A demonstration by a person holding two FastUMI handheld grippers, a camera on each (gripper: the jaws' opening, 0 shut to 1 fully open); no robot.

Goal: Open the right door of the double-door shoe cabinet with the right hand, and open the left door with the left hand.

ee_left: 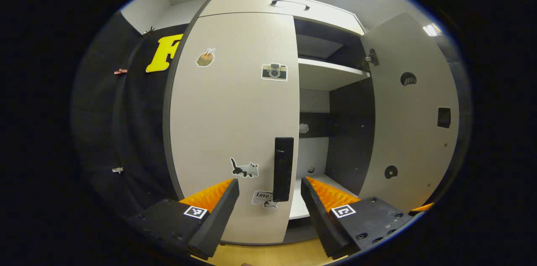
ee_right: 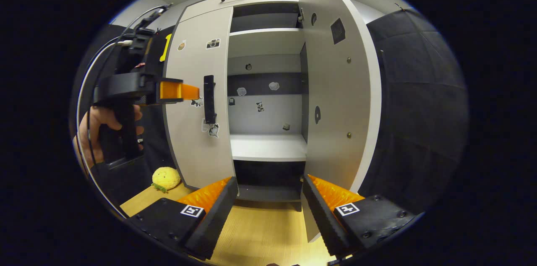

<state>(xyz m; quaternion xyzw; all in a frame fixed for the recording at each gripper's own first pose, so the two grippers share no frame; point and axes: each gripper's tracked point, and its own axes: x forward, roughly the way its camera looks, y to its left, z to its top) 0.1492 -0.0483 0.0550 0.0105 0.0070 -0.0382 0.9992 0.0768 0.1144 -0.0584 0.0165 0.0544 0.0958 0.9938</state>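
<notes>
Shoe cabinet (ee_right: 251, 1) with right door (ee_right: 335, 89) swung wide, left door (ee_left: 235, 123) closed.
The left hand-held gripper (ee_left: 269, 199), fingers apart, sits just before the left door's black handle (ee_left: 283, 169) without touching it; the right hand-held gripper (ee_right: 270, 201), fingers also apart, faces the open compartment above the wooden floor (ee_right: 260, 232).

The pale right door (ee_right: 340, 89) is swung wide open at 3 o'clock; the stickered left door (ee_left: 235, 123), with its black handle (ee_left: 283, 169), is kept shut.
</notes>
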